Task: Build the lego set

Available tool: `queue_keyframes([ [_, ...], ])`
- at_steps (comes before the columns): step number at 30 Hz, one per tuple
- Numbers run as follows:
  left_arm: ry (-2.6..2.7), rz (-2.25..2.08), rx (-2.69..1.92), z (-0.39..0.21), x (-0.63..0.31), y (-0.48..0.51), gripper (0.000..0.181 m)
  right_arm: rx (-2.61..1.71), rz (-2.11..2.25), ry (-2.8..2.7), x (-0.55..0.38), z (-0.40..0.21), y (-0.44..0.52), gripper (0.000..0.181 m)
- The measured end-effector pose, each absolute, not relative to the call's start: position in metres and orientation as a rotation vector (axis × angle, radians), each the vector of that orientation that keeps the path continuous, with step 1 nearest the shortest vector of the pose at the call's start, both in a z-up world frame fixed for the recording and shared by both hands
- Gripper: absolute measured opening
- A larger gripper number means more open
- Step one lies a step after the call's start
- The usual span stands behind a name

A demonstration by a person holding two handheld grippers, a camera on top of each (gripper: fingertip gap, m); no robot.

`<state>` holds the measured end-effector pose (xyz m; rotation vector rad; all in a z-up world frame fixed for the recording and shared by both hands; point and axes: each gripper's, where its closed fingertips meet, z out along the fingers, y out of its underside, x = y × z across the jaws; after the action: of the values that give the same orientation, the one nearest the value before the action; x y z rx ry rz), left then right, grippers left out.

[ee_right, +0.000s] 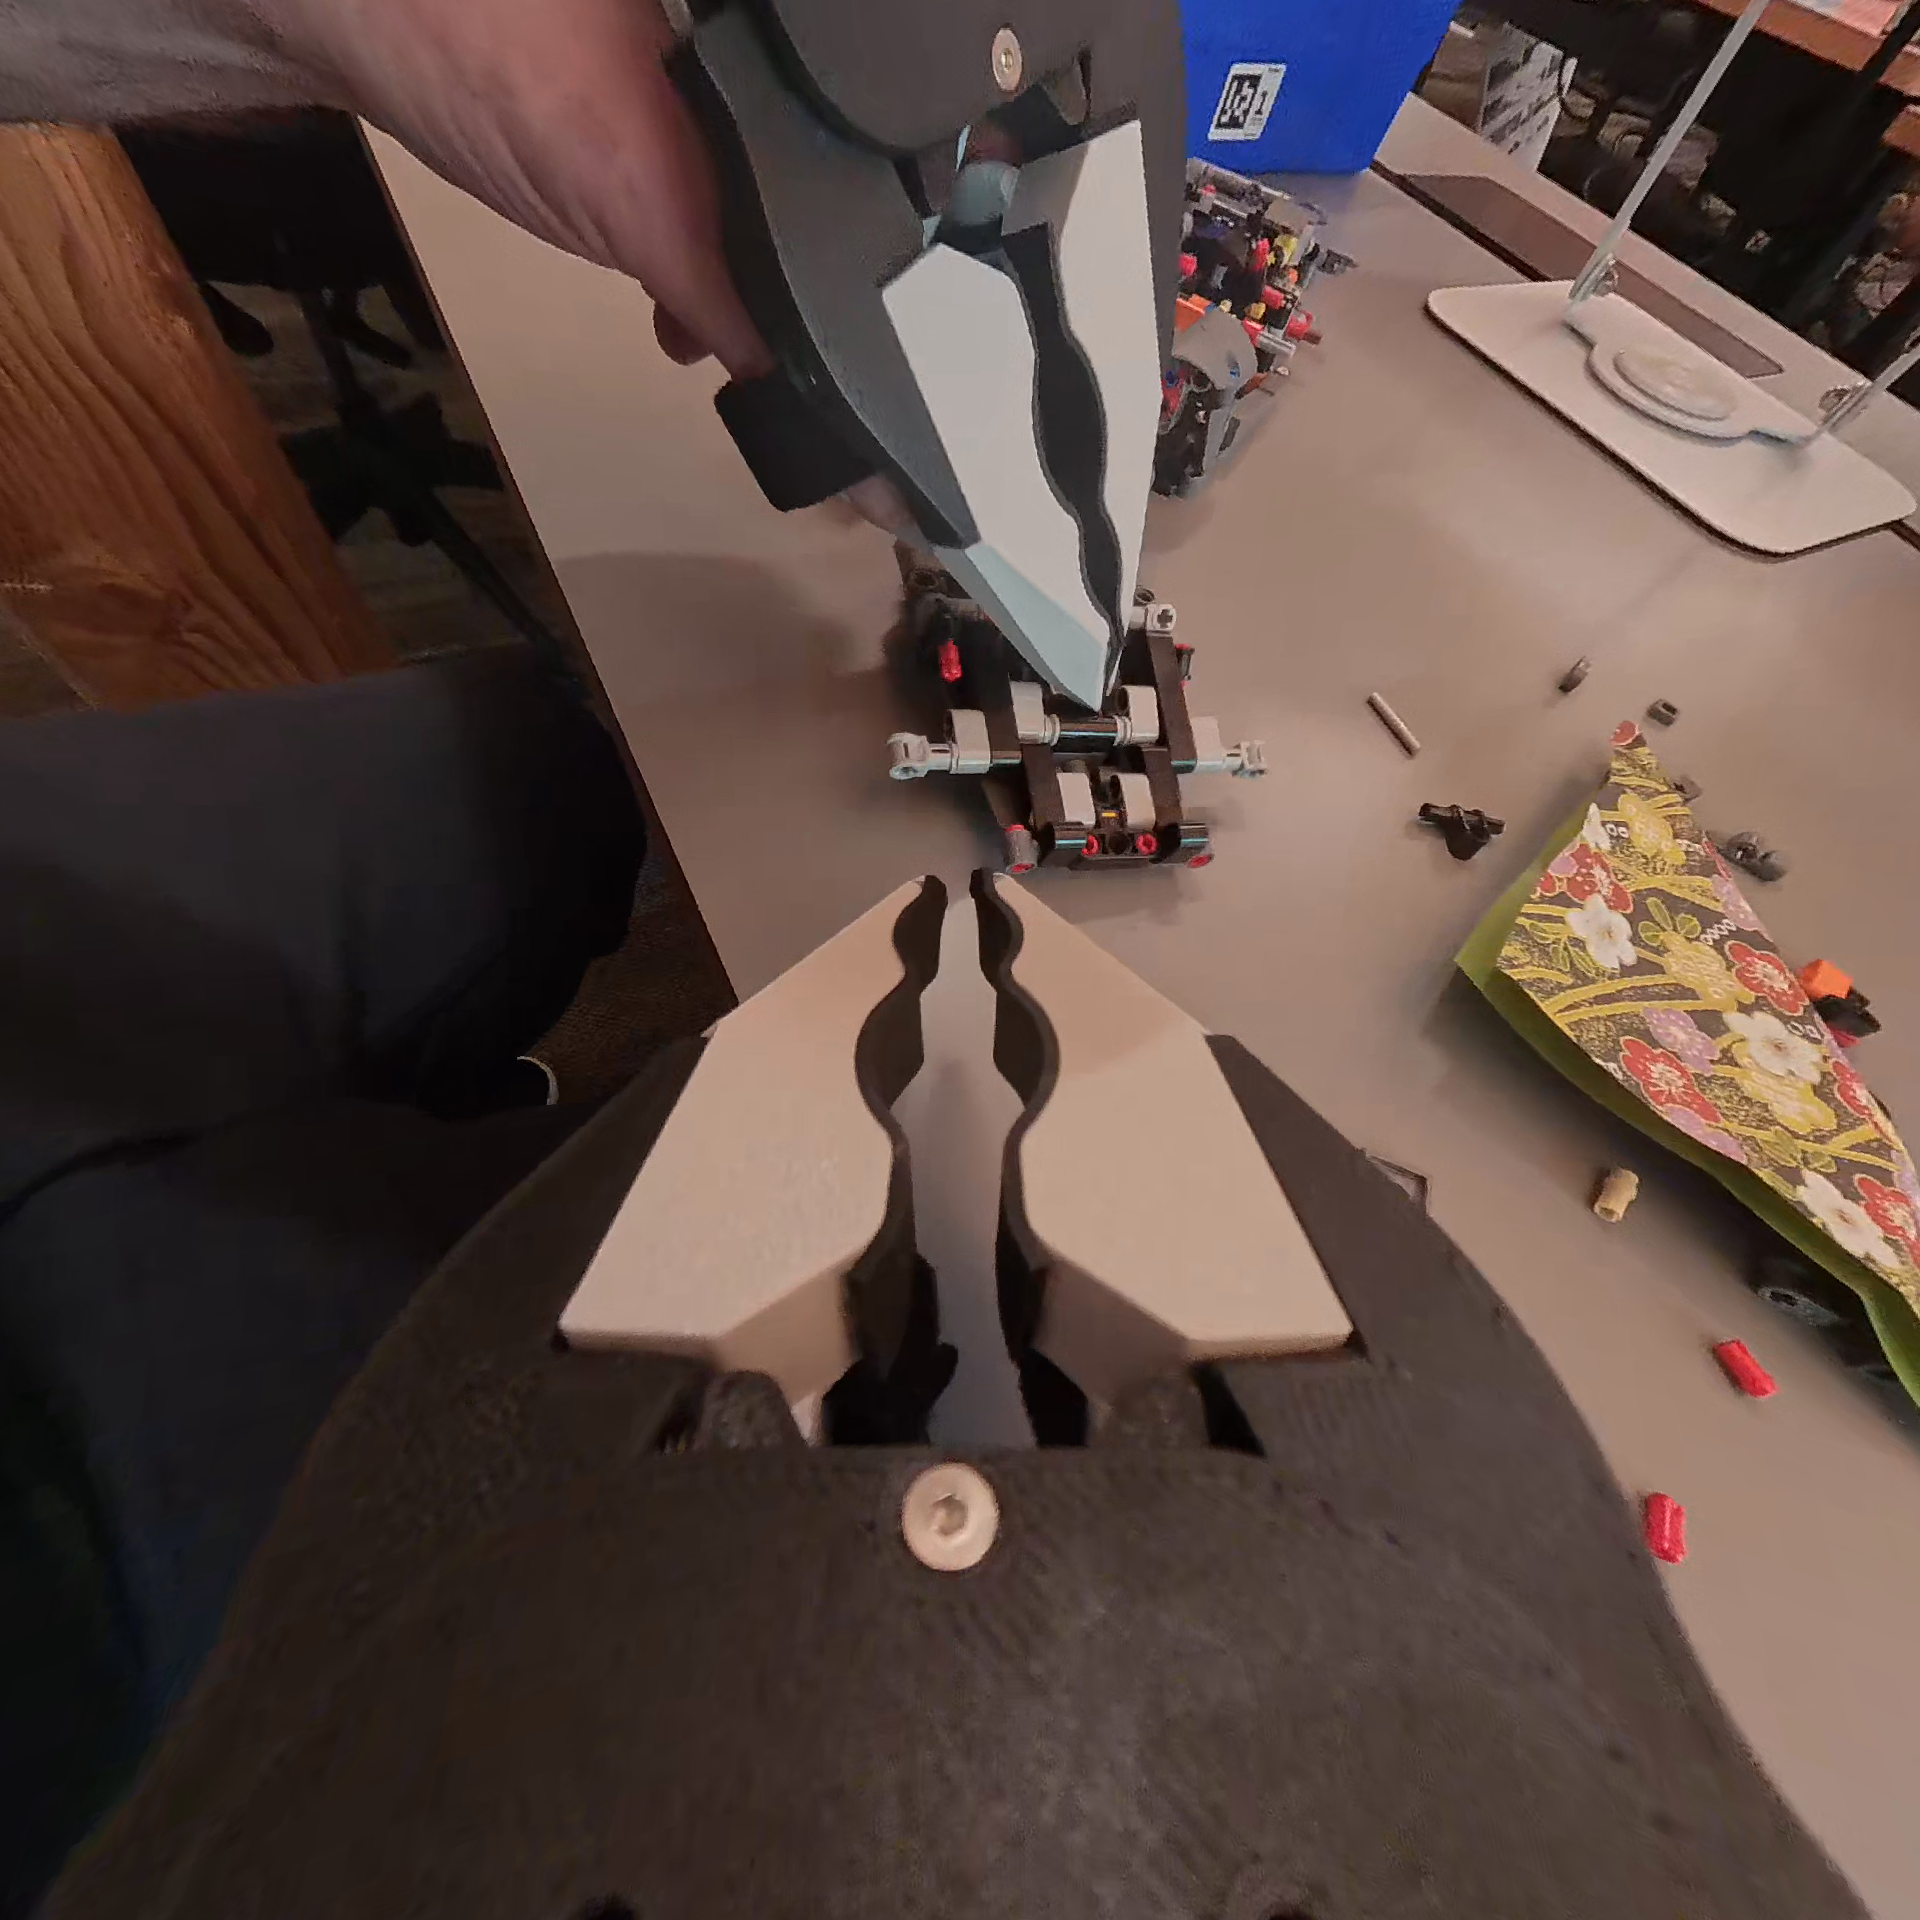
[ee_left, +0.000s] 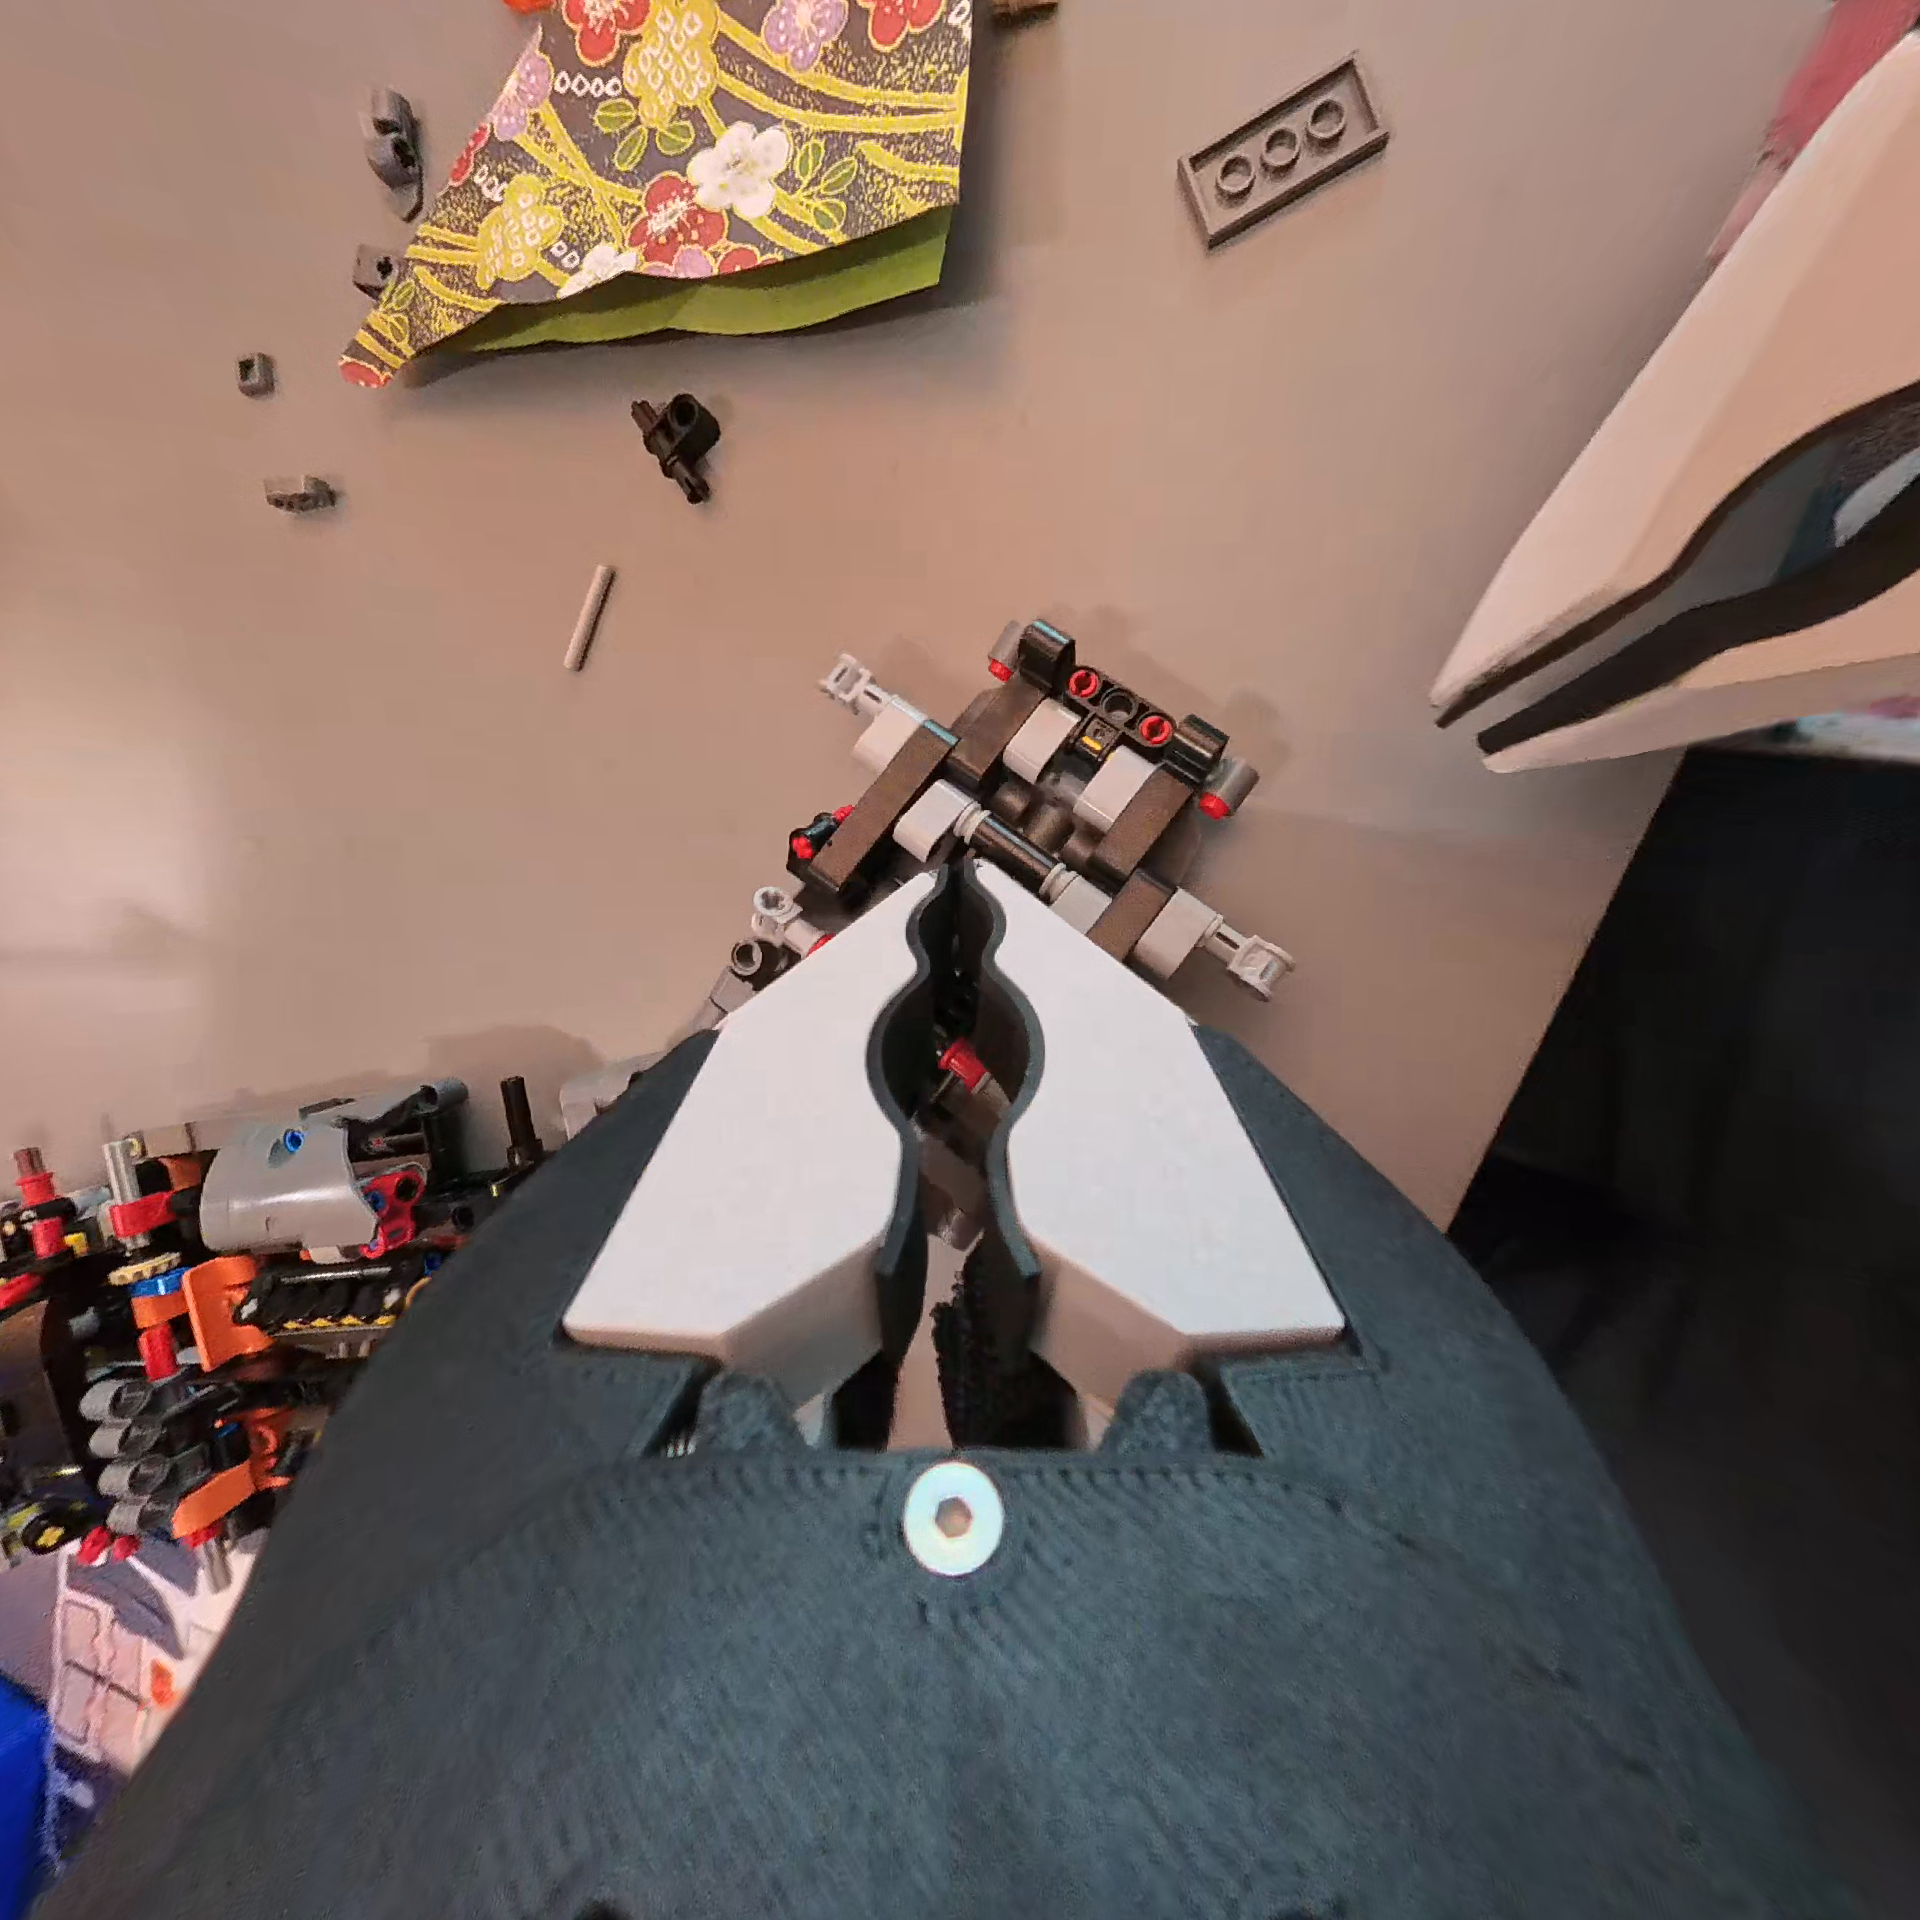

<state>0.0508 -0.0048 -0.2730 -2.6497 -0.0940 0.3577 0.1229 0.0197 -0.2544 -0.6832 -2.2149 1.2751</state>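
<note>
A small black and grey lego assembly (ee_left: 1049,790) with red pins lies on the grey table (ee_left: 1039,436). My left gripper (ee_left: 961,873) is shut, its tips pinching the assembly at a black axle. In the right wrist view it (ee_right: 1103,681) comes down on the assembly (ee_right: 1081,790) from above, held by a hand (ee_right: 540,135). My right gripper (ee_right: 961,883) is slightly open and empty, its tips just in front of the assembly's near edge, not touching. It shows at the upper right of the left wrist view (ee_left: 1662,520).
Loose parts lie around: a grey plate (ee_left: 1283,151), a black connector (ee_right: 1460,826), a grey axle (ee_right: 1392,722), red pins (ee_right: 1742,1366), a tan pin (ee_right: 1614,1192). Flowered paper (ee_right: 1704,1029) lies to the right. A larger built model (ee_right: 1236,312), a blue bin (ee_right: 1309,83) and a white stand (ee_right: 1662,416) sit behind. The table edge (ee_right: 520,499) runs on the left. The grippers' ends are close to 8 cm from one another. It is some 11 cm from my left tips to the black connector (ee_right: 1460,826). Seen from the left wrist view (ee_left: 688,435) as well.
</note>
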Motion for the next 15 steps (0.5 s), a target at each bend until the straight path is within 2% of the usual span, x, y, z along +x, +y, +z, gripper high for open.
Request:
queue_keyframes([
  [1,-0.095,0.369,-2.651,-0.273,0.050,-0.005,0.000,-0.678,1.278,-2.204,0.123,-0.253,0.020,0.005],
  [6,-0.137,0.416,-2.618,-0.270,0.050,-0.003,0.000,-0.717,1.253,-2.141,0.115,-0.241,0.030,0.026],
  [9,-0.199,0.398,-2.548,-0.263,0.052,-0.004,0.017,-0.768,1.165,-2.076,0.102,-0.232,0.047,0.039],
  [10,-0.199,0.399,-2.507,-0.256,0.054,-0.004,0.016,-0.780,1.116,-2.051,0.096,-0.230,0.054,0.042],
  [15,-0.216,0.407,-2.374,-0.235,0.059,-0.014,0.024,-0.828,0.805,-1.956,0.062,-0.236,0.098,0.041],
])
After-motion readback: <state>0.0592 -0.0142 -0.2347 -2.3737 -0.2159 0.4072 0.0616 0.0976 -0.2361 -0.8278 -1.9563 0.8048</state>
